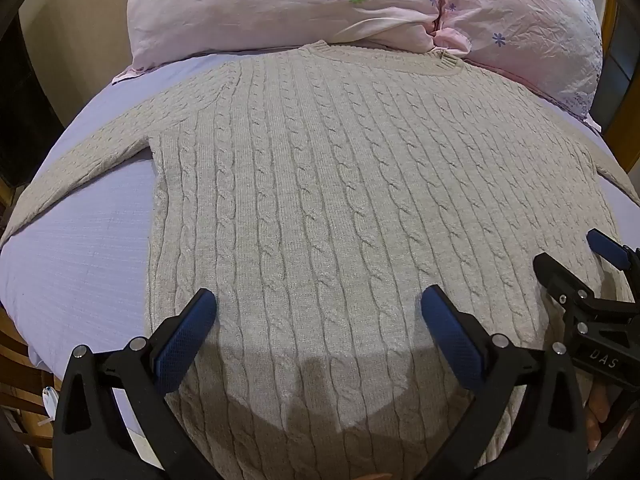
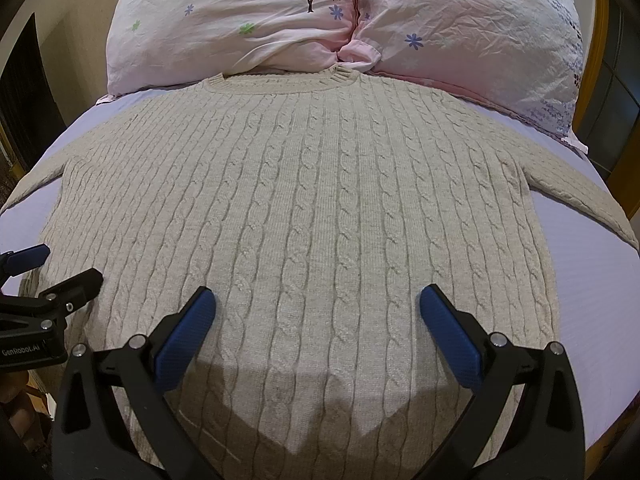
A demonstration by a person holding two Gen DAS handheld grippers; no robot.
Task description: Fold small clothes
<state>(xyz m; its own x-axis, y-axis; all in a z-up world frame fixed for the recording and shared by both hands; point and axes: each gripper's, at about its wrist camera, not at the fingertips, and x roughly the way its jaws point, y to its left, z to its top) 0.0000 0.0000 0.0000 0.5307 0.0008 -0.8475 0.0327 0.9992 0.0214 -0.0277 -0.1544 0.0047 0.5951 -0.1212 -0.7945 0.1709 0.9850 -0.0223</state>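
A beige cable-knit sweater [image 1: 340, 184] lies flat and spread out on a lavender bed sheet [image 1: 80, 248], collar away from me, both sleeves stretched out to the sides. It also shows in the right wrist view [image 2: 320, 192]. My left gripper [image 1: 318, 312] is open and empty, hovering over the sweater's lower left part. My right gripper [image 2: 318, 308] is open and empty over the lower middle. The right gripper also appears at the right edge of the left wrist view [image 1: 576, 264], and the left gripper at the left edge of the right wrist view [image 2: 52, 268].
Two pink flowered pillows [image 1: 288, 4] [image 1: 532, 32] lie just beyond the collar. They also show in the right wrist view [image 2: 240, 16]. A wooden bed frame [image 1: 624, 80] runs along the right. The sheet [image 2: 592, 280] is bare to the right of the sweater.
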